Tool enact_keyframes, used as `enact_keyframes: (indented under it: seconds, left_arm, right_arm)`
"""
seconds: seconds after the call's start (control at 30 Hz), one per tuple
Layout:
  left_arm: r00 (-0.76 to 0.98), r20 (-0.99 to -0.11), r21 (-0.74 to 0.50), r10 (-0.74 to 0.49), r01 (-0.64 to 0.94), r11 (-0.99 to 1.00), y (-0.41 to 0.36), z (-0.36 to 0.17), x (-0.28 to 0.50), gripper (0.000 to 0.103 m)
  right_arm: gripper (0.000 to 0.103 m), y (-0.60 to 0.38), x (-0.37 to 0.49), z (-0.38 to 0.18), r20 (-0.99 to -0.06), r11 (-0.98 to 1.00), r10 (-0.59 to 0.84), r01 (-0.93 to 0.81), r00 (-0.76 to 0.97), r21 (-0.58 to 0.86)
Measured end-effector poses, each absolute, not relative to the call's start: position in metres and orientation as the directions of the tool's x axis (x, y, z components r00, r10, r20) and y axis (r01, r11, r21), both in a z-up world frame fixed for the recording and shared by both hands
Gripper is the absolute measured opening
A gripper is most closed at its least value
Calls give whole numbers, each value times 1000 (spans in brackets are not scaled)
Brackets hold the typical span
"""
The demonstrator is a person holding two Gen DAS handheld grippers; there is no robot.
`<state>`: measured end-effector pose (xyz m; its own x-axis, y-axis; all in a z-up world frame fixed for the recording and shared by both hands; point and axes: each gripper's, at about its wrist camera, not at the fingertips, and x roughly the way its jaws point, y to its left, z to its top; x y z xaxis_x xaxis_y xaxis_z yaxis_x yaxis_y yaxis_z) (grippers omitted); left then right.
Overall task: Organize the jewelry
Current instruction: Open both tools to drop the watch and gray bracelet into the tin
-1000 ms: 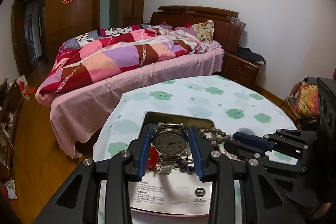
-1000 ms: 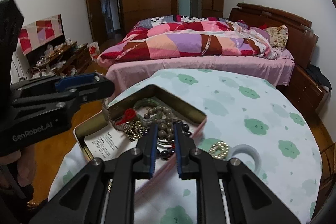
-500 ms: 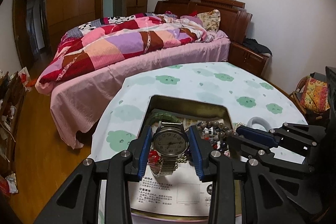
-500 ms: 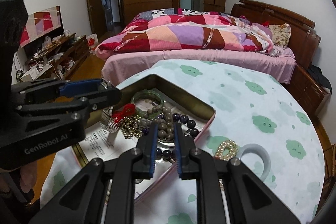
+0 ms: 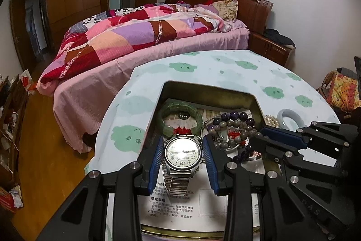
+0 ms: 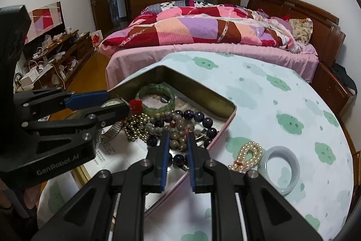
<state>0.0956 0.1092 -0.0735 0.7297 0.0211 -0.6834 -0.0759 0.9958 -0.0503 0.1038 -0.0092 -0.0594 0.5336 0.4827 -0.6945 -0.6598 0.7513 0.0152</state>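
Hiding part of its band, left gripper [image 5: 182, 151] clasps wristwatch [image 5: 182, 154].

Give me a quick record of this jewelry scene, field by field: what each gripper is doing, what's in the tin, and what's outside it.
left gripper: closed on the silver wristwatch with metal band, over the tin
right gripper: jaws narrowly apart around the grey-brown bead bracelet; grip unclear
container: open rectangular metal tin on the cloud-print tablecloth
inside tin: green jade bangle, dark purple bead bracelet, gold bead strand, red tassel
outside tin: white pearl bracelet, pale lavender jade bangle
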Motion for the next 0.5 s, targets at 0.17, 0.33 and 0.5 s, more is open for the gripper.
enact_keyframes:
  seconds: [0.17,0.33,0.5]
  left_arm:
    - [723,-691,-49,24,-79,996,109,-76,95,37]
    - [727,-686,-50,23,-79,996,110,-75,94,37]
    - [726,-688,-51,23,-79,996,110,-75,95,37]
  right_arm:
    - [18,-9,103,-62,-701,751,479,-661,529,15]
    - [18,-8,104,-64,-705,750,478,-662,524,16]
    - [18,-7,103,-65,-706,748,478,-663,523,15]
